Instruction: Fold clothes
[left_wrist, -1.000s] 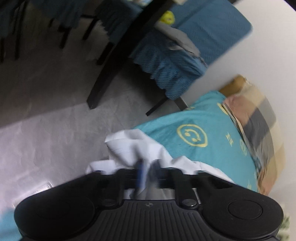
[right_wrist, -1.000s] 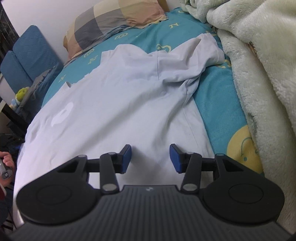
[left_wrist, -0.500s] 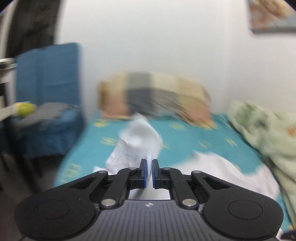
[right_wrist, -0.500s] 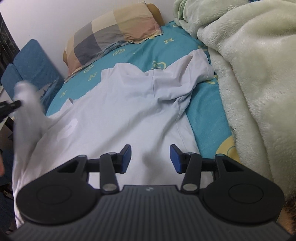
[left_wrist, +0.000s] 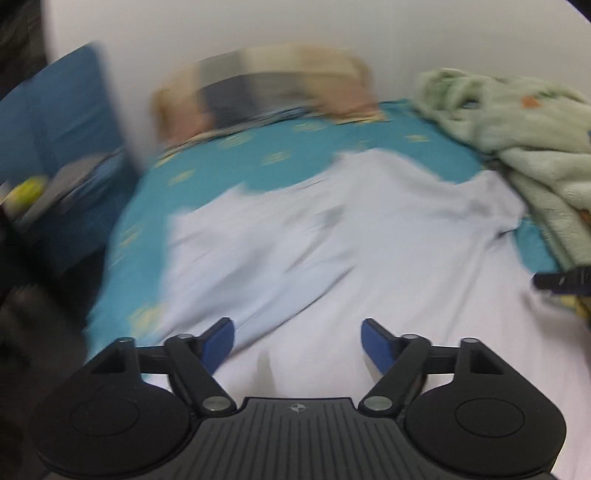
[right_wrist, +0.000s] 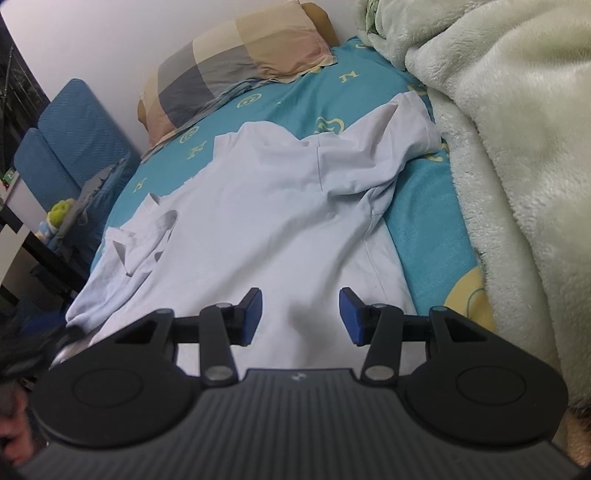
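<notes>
A white T-shirt (right_wrist: 258, 206) lies spread on a teal bedsheet (right_wrist: 421, 206); it also shows in the blurred left wrist view (left_wrist: 332, 251). Its left sleeve (right_wrist: 144, 240) lies folded over onto the body; the right sleeve (right_wrist: 399, 125) is rumpled near the blanket. My left gripper (left_wrist: 297, 343) is open and empty above the shirt's lower left part. My right gripper (right_wrist: 301, 314) is open and empty above the shirt's hem. The tip of the right gripper shows at the right edge of the left wrist view (left_wrist: 565, 280).
A checked pillow (right_wrist: 236, 62) lies at the head of the bed. A fluffy pale green blanket (right_wrist: 517, 147) is heaped along the right side. A blue chair (right_wrist: 70, 147) with a grey cloth and a yellow toy (right_wrist: 59, 214) stands left of the bed.
My left gripper swung up over the bed with the sleeve, opened and let it go; the sleeve now lies folded onto the shirt. The right gripper stayed open and shifted slightly.
</notes>
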